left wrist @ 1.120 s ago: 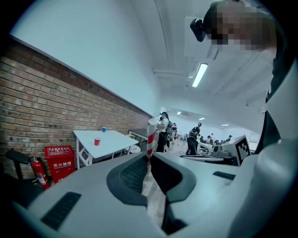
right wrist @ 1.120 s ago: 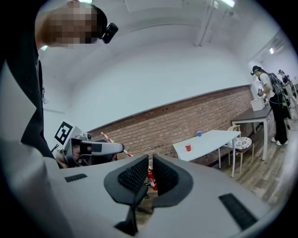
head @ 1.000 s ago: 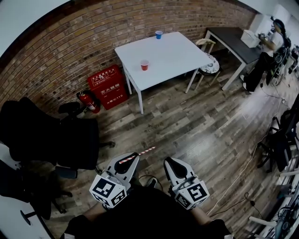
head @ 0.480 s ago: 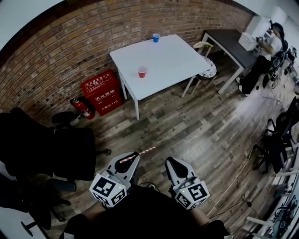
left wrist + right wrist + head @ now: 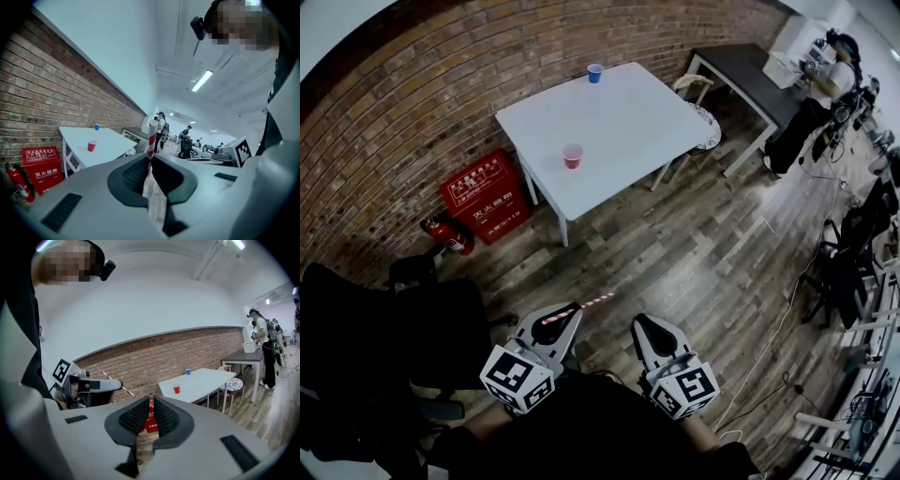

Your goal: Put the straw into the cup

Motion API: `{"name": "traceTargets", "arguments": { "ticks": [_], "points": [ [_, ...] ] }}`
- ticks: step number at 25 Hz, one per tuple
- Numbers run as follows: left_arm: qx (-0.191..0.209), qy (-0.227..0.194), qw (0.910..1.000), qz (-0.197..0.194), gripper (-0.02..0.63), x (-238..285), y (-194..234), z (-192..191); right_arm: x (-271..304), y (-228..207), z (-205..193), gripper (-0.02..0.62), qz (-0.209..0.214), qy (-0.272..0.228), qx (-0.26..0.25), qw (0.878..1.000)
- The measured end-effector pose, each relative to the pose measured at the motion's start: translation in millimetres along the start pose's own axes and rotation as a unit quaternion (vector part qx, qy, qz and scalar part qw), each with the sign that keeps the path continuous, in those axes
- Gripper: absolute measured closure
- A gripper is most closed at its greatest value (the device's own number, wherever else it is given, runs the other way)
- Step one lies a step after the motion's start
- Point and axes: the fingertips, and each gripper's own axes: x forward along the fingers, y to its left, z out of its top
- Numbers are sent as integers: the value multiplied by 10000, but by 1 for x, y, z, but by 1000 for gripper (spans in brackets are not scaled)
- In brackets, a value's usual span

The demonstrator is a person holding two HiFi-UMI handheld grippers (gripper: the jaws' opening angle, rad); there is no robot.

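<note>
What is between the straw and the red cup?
In the head view, only bare wooden floor, then the white table edge before the red cup. The left gripper holds the straw.

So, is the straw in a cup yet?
Not yet. The striped straw is clamped in the left claw, while the red cup and blue cup stand across the room on the white table.

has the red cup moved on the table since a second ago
No. The red cup sits by the same white table edge; only the camera shifted.
</note>
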Motion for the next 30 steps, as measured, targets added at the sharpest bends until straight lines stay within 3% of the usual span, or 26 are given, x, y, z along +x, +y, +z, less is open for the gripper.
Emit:
{"name": "traceTargets", "arguments": {
  "ticks": [8,17,21,30],
  "points": [
    [-149,138,9989,-428,568,29,62,22,62,-6,16,546,-428,195,-1,9989],
    [-340,265,9964,-725,568,59,93,23,87,-28,21,546,-865,344,124,9956],
    [-292,262,9977,-557,568,72,105,27,107,-41,23,546,-662,325,201,9971],
    [-139,-23,9994,317,568,111,121,67,152,-88,61,546,305,242,73,9992]
  ]
}}
